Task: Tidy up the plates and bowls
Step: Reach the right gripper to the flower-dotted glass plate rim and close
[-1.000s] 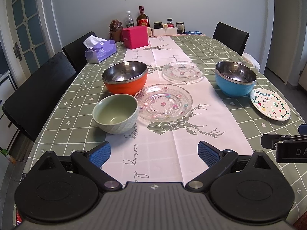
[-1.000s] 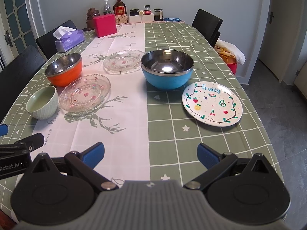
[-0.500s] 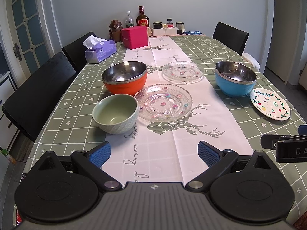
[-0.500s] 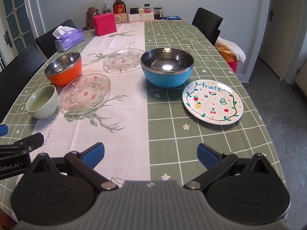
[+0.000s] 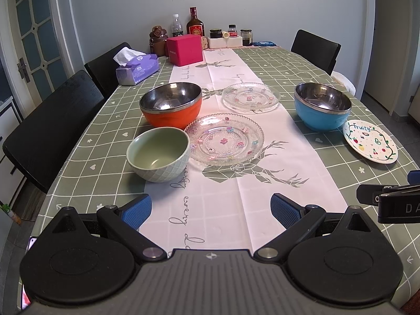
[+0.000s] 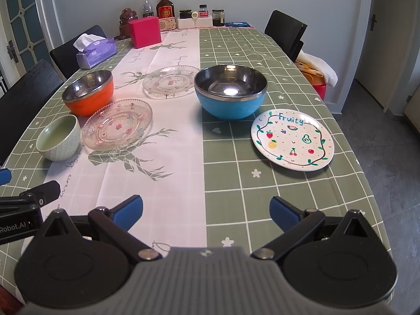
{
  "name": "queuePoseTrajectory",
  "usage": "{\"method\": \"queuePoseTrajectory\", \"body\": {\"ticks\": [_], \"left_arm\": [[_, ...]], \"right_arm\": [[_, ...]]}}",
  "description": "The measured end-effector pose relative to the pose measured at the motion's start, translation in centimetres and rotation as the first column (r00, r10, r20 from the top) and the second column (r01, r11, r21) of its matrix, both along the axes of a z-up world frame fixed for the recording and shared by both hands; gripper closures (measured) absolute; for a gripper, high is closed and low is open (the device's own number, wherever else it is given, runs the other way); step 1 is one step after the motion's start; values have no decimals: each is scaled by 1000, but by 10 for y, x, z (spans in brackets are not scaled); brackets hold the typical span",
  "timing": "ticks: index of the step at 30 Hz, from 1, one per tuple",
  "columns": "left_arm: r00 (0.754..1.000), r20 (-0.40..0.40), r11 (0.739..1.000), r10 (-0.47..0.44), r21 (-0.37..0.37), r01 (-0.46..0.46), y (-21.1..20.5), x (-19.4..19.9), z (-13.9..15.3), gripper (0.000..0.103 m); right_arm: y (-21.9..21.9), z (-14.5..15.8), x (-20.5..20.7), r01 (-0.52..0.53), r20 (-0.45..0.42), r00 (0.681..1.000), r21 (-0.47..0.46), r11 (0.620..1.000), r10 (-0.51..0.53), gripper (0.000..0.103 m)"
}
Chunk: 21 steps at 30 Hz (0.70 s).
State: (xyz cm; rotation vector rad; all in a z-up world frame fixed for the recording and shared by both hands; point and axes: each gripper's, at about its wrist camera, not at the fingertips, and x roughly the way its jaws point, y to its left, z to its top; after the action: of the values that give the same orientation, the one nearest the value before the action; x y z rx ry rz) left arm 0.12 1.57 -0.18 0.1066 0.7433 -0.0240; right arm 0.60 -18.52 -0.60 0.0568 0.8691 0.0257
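Observation:
On the table stand an orange steel-lined bowl (image 5: 170,107), a pale green ceramic bowl (image 5: 158,154), a blue steel-lined bowl (image 5: 322,109), two clear glass plates, near (image 5: 227,138) and far (image 5: 250,98), and a white "Fruity" plate (image 5: 370,141). The same pieces show in the right wrist view: blue bowl (image 6: 230,90), "Fruity" plate (image 6: 292,139), near glass plate (image 6: 117,124), green bowl (image 6: 58,137), orange bowl (image 6: 88,91). My left gripper (image 5: 211,208) is open and empty above the white runner near the front edge. My right gripper (image 6: 206,210) is open and empty, short of the "Fruity" plate.
A pink box (image 5: 185,50), a purple tissue box (image 5: 137,68), bottles and jars (image 5: 194,26) stand at the far end. Black chairs (image 5: 52,128) line the left side; another chair (image 5: 316,47) stands at the far right. The table's right edge (image 6: 367,183) drops to the floor.
The right gripper has edged forward slightly toward the blue bowl and "Fruity" plate. The left gripper has barely moved. Both stay open.

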Motion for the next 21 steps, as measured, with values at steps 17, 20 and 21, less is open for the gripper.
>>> {"method": "queuePoseTrajectory", "body": {"ticks": [17, 20, 21], "left_arm": [[999, -33, 976, 11, -219, -18, 47, 25, 10, 38], [1000, -20, 982, 17, -186, -20, 49, 33, 18, 50], [1000, -21, 982, 17, -187, -20, 50, 37, 20, 56]], "right_arm": [[34, 9, 5, -217, 177, 960, -11, 976, 216, 21], [40, 11, 16, -235, 168, 959, 16, 972, 229, 33], [42, 10, 21, -239, 162, 959, 19, 971, 233, 34]]}}
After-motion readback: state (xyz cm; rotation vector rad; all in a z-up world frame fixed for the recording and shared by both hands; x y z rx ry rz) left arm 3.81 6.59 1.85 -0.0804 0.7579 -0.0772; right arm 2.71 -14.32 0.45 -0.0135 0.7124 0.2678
